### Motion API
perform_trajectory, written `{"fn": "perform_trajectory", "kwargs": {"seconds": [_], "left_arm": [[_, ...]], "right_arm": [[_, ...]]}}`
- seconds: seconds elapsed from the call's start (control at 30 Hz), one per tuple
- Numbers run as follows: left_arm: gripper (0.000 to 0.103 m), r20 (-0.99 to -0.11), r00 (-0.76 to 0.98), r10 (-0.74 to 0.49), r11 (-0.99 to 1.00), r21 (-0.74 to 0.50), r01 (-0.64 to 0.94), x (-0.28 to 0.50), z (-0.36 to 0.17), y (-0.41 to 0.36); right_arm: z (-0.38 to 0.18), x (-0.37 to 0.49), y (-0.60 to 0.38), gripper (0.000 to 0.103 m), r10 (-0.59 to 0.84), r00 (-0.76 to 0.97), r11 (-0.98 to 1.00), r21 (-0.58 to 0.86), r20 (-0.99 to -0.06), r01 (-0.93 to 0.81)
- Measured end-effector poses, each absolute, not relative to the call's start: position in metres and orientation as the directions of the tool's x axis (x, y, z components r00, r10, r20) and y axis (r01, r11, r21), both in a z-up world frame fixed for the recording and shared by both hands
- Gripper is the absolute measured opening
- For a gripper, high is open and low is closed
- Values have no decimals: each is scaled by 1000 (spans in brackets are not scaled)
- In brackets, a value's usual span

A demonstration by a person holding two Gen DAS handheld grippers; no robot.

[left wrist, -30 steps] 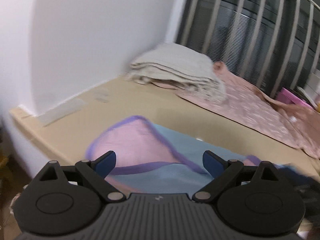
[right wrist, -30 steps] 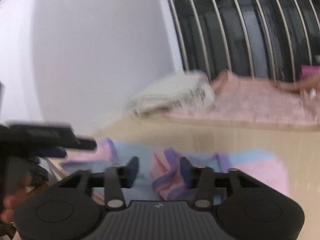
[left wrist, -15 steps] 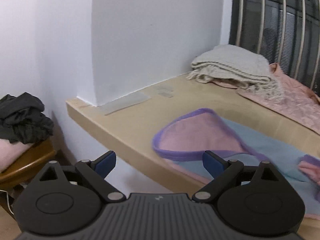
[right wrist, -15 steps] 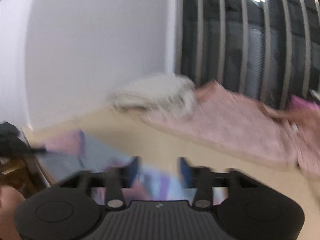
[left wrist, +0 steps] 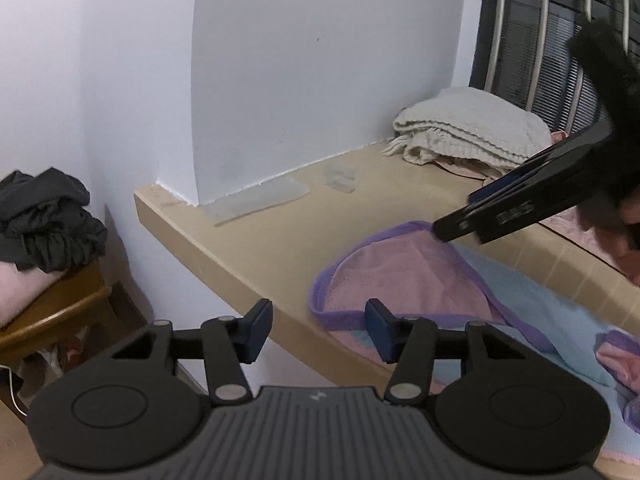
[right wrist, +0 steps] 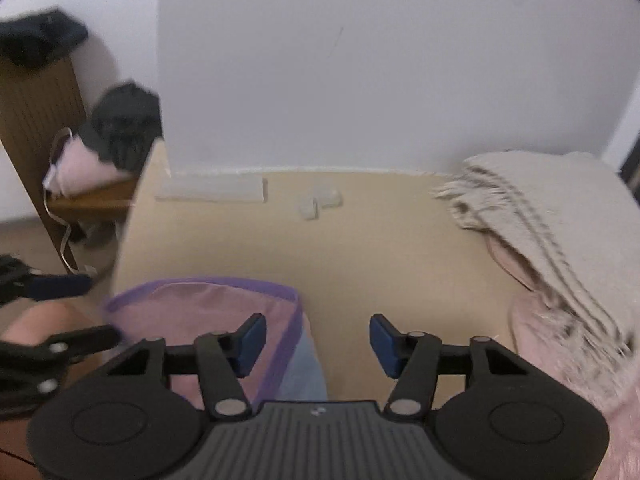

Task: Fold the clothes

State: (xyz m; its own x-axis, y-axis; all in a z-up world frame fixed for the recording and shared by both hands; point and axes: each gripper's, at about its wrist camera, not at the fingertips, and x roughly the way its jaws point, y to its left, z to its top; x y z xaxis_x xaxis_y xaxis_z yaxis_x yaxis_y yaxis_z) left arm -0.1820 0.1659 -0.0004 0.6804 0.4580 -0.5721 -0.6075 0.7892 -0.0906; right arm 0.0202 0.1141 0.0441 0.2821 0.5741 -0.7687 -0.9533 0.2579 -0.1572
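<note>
A pink and light-blue garment (left wrist: 404, 280) with a purple hem lies flat on the beige ledge (left wrist: 256, 248). My left gripper (left wrist: 318, 332) is at the ledge's front edge, its jaws closing. The hem's near corner shows between the fingers beside the right one, and I see no pad pressing on it. My right gripper (right wrist: 318, 342) hovers over the garment's (right wrist: 200, 312) far corner with its jaws closing. The purple hem crosses the gap by the left finger. In the left wrist view the right gripper (left wrist: 452, 232) reaches in from the upper right to the far hem.
A folded beige knit blanket (left wrist: 468, 128) lies on pink cloth at the back of the ledge, by the window bars (left wrist: 540, 40). Clear plastic pieces (left wrist: 256, 200) lie along the white wall. Dark clothes (left wrist: 44, 216) are piled on a wooden chair to the left.
The left jaws have narrowed and the left view has swung leftward off the ledge's edge. The right gripper has swept left across the ledge to the garment's pink corner.
</note>
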Motion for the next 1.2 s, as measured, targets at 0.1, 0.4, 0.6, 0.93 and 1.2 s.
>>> {"fn": "perform_trajectory", "kwargs": {"seconds": [0.1, 0.4, 0.6, 0.93, 1.2], "left_arm": [[38, -589, 683, 431, 794, -113, -598, -177, -3, 173], [3, -572, 720, 392, 849, -77, -523, -168, 1, 162], [3, -479, 815, 327, 908, -80, -411, -136, 34, 163], [3, -471, 882, -30, 997, -75, -7, 8, 117, 136], [3, -471, 866, -168, 984, -129, 121, 130, 131, 57]], "right_arm": [[31, 28, 124, 54, 557, 239, 254, -111, -795, -961], [27, 26, 118, 2, 562, 242, 309, -70, -791, -948], [60, 46, 75, 2, 598, 381, 485, -61, -705, -873], [125, 109, -77, 2, 479, 674, 833, 49, -562, -551], [145, 161, -174, 1, 248, 800, 966, 72, -546, -250]]}}
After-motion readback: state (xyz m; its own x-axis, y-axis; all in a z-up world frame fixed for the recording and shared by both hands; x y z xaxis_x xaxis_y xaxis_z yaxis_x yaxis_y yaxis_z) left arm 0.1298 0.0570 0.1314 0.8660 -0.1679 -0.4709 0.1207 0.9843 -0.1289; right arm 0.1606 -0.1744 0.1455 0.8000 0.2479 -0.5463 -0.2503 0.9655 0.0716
